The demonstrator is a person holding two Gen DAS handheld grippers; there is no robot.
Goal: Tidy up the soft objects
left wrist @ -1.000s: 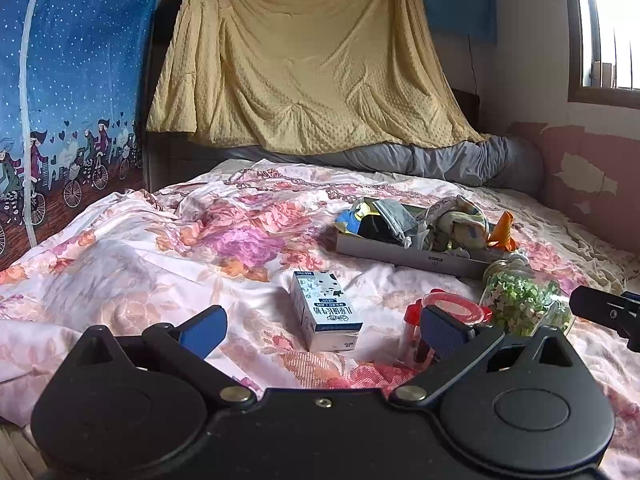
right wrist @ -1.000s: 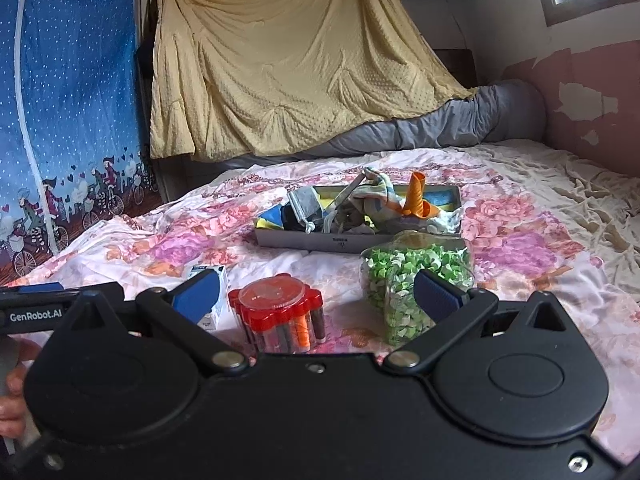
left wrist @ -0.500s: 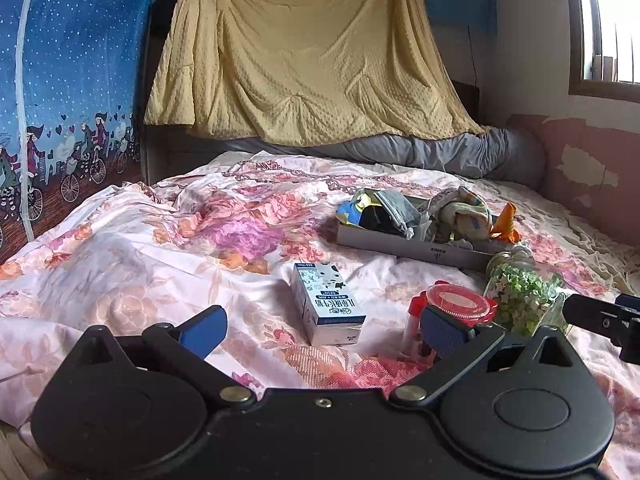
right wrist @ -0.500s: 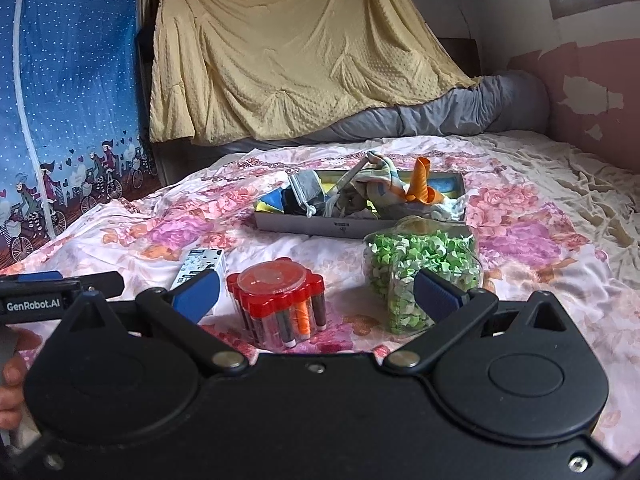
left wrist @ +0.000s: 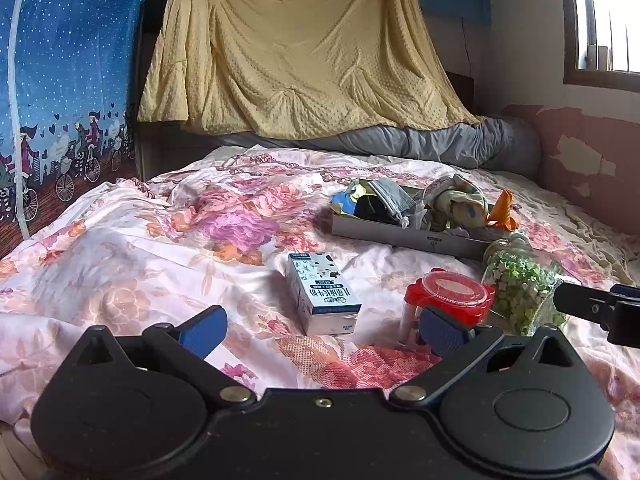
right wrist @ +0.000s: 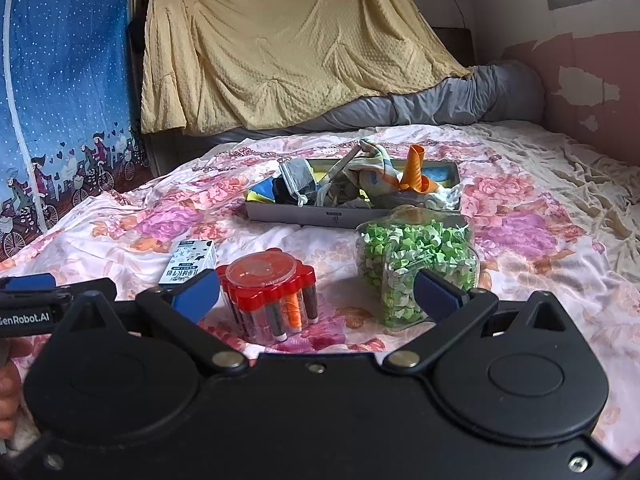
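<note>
Both hand-held grippers hang low over the near end of the bed (left wrist: 132, 248), each spread wide with nothing between its fingers: the left hand-held gripper (left wrist: 320, 330) points at a small milk carton (left wrist: 322, 292) lying on its side, and the right hand-held gripper (right wrist: 316, 294) faces a red-lidded tube holder (right wrist: 270, 284) and a clear jar of green paper stars (right wrist: 416, 264). The soft things the task concerns, namely a grey pouch (right wrist: 297, 176), a crumpled patterned cloth (right wrist: 370, 178), an orange balloon-like piece (right wrist: 416, 170) and some blue and yellow fabric, sit heaped in a shallow grey tray (right wrist: 344, 216) farther up the bed, well apart from either gripper. I judge this to be an approach or pause between picks, with no grasp begun; whether every soft item is already in the tray I cannot tell, since the heap hides its own floor. The next move probably calls for reaching over the hard items toward the tray, with the fingers kept wide and lowered onto a fold of cloth rather than a flat spread. The jar and the tube holder stand directly between the right gripper and the tray and could be knocked over; the carton lies in the left gripper's line. The floral cover is rumpled and soft, so anything upright on it stands unsteadily.
</note>
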